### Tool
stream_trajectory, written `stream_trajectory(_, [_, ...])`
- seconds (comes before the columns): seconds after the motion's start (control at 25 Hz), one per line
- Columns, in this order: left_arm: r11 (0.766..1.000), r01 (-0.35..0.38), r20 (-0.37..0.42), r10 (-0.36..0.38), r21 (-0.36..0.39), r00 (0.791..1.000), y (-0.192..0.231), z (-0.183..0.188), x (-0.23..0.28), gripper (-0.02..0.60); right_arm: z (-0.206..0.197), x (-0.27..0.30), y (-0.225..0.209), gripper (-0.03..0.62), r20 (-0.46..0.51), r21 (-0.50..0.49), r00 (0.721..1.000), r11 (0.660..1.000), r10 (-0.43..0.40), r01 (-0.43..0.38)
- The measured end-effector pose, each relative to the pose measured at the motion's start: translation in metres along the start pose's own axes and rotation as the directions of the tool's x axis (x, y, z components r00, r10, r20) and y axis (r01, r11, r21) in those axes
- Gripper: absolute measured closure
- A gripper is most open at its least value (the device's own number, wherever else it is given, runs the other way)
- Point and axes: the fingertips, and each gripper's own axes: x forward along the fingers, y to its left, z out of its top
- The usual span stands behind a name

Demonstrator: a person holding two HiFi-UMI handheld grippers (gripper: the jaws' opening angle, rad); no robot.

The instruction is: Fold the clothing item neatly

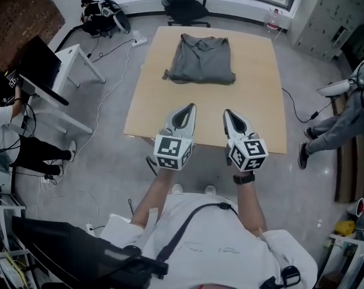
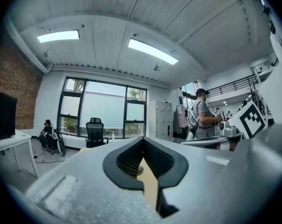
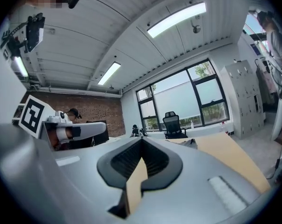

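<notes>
- Off the left side of the table (image 1: 257,101), a seated person (image 1: 4,131) faces a white desk (image 1: 70,62) with a dark monitor (image 1: 37,62) on it.
- Your left gripper (image 1: 189,108) hangs over the near edge of the table, left of its middle, and points across the top towards the far side. In the left gripper view its jaws are pressed together at the tips (image 2: 143,146), with only the tan tabletop showing through the slit below them. They grip nothing.
- The grey shirt (image 1: 201,59) lies flat on the far half of the table, near the middle of its width. It is folded into a rough rectangle with the collar towards the far edge, and it sits well apart from both grippers.
- A black office chair (image 1: 185,2) stands just past the far edge of the table, by the windows.
- Your right gripper (image 1: 228,113) is just beside the left one, also over the near edge and pointing the same way. Its jaws are closed tip to tip (image 3: 141,146) and hold nothing. From its view the shirt (image 3: 189,143) shows as a small grey lump further along the table.
- Off the right side of the table, another person (image 1: 341,125) stands with one leg stretched towards it.
</notes>
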Motion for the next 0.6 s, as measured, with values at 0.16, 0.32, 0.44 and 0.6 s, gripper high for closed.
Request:
stream_trajectory(0.16, [0.999, -0.033, 0.11, 0.034, -0.013, 0.993, 0.014, 0.012, -0.02, 0.583, -0.004, -0.001, 0.018, 0.594, 0.019, -0.014, 1.0, 1.0, -0.024, 0.024])
stream_trajectory(0.32, [0.998, -0.055, 0.141, 0.059, -0.034, 0.988, 0.022, 0.012, -0.029, 0.583, -0.003, -0.007, 0.024, 0.594, 0.044, -0.016, 0.998, 0.998, -0.053, 0.054])
stream_trajectory(0.44, [0.998, -0.042, 0.136, 0.047, -0.036, 0.99, 0.022, 0.013, -0.029, 0.583, 0.009, -0.006, 0.027, 0.594, 0.075, -0.028, 0.996, 0.998, -0.057, 0.059])
stream_trajectory(0.6, [0.999, -0.034, 0.125, 0.038, -0.033, 0.991, 0.019, 0.012, -0.029, 0.583, 0.015, -0.005, 0.029, 0.594, 0.089, -0.047, 0.994, 0.996, -0.07, 0.075])
